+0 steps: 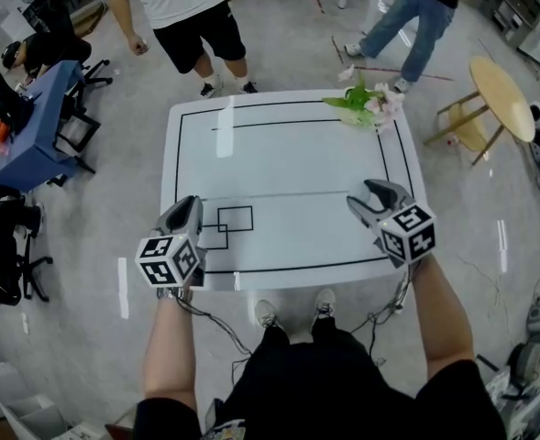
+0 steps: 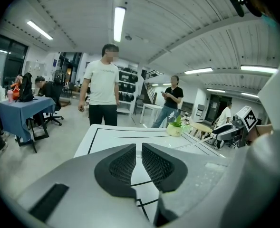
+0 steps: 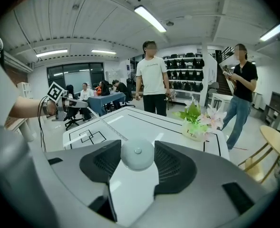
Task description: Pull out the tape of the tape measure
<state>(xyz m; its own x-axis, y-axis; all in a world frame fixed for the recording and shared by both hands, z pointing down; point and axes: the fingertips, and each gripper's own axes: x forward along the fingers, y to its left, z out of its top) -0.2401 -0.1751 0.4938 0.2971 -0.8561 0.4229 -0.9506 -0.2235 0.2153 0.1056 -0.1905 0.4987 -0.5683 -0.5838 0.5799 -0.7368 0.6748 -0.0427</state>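
A round grey tape measure case [image 3: 136, 158] sits between the pads of my right gripper [image 3: 137, 151], which is shut on it over the white table's near right [image 1: 366, 195]. From the case the thin tape [image 3: 106, 125] runs taut to the left, just above the table [image 1: 279, 193]. It ends at my left gripper [image 1: 192, 204]. In the left gripper view those jaws [image 2: 140, 163] stand almost together, with only a thin slit between the pads. The tape end itself is hidden there. The two grippers are far apart, one near each front corner.
The white table [image 1: 288, 154] bears black marked lines and a small flower pot [image 1: 366, 104] at its far right corner. Two people stand beyond the far edge [image 1: 182, 7] [image 1: 421, 12]. A round wooden table [image 1: 501, 94] stands right, a blue-covered desk [image 1: 36, 126] left.
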